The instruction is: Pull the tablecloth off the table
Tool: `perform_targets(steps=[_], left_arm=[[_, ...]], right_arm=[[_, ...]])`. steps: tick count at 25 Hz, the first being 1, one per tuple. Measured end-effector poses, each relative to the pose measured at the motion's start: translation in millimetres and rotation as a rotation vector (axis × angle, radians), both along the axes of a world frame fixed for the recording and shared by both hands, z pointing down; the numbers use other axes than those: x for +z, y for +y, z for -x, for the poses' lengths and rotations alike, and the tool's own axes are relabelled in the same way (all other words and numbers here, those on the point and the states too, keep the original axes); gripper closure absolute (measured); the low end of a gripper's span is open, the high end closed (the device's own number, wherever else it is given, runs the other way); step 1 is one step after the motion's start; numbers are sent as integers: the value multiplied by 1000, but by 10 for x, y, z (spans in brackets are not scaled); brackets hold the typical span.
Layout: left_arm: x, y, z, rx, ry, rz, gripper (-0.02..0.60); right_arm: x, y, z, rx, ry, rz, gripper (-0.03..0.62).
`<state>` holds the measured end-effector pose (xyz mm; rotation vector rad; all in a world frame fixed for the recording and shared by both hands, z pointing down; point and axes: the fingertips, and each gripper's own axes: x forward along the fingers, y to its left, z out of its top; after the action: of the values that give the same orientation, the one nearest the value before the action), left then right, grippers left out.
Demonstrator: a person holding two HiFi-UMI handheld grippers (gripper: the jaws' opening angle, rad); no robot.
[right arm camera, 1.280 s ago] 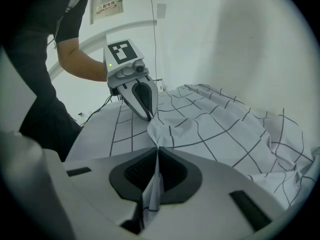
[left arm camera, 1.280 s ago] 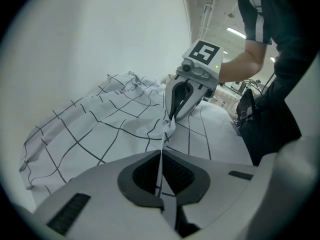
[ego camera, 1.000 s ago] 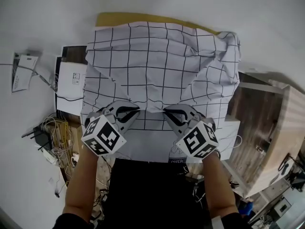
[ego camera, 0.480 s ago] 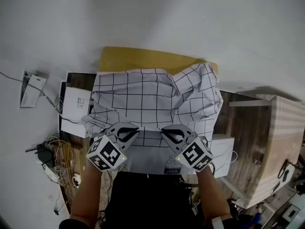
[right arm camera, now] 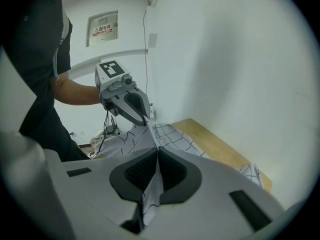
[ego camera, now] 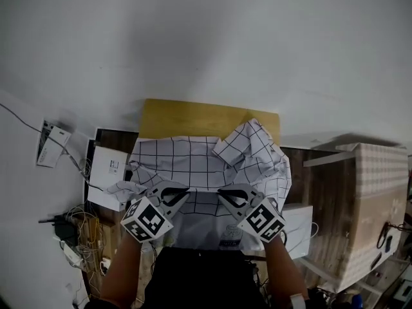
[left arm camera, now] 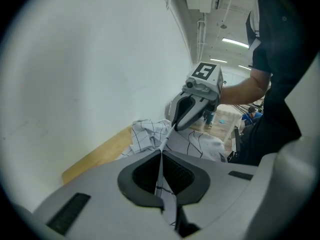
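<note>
The white tablecloth (ego camera: pixel 199 166) with a black grid lies bunched on the near part of the wooden table (ego camera: pixel 193 111), whose far strip is bare. My left gripper (ego camera: pixel 185 190) and right gripper (ego camera: pixel 222 191) are side by side at the cloth's near edge, each shut on a fold of it. In the left gripper view, cloth (left arm camera: pixel 150 133) runs up between the shut jaws (left arm camera: pixel 161 158) to the right gripper (left arm camera: pixel 176 125). The right gripper view shows cloth (right arm camera: pixel 172 134) pinched in its jaws (right arm camera: pixel 157 158), with the left gripper (right arm camera: pixel 146 121) opposite and the bare table (right arm camera: pixel 220 150) beyond.
A white box (ego camera: pixel 108 167) and a tangle of cables (ego camera: pixel 76 227) sit left of the table. A white wall device (ego camera: pixel 53 145) hangs farther left. At the right stand a wooden cabinet (ego camera: pixel 376 205) and a white box (ego camera: pixel 297 223).
Both grippers have drawn the cloth toward the person. It has slid off the far part of the table, baring more wood, and has bunched up with its far right corner folded over.
</note>
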<state>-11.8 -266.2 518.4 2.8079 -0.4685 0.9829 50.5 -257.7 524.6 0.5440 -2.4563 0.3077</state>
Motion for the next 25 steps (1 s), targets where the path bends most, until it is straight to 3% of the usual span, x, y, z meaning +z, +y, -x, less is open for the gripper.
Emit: perform_targets(steps=[9, 25], left_arm=[[-632, -267, 77, -32, 46, -109, 568], [-1744, -301, -27, -8, 88, -336, 568]], right_arm=[[-693, -213, 90, 9, -31, -136, 569], [-1856, -327, 28, 20, -115, -334, 571]])
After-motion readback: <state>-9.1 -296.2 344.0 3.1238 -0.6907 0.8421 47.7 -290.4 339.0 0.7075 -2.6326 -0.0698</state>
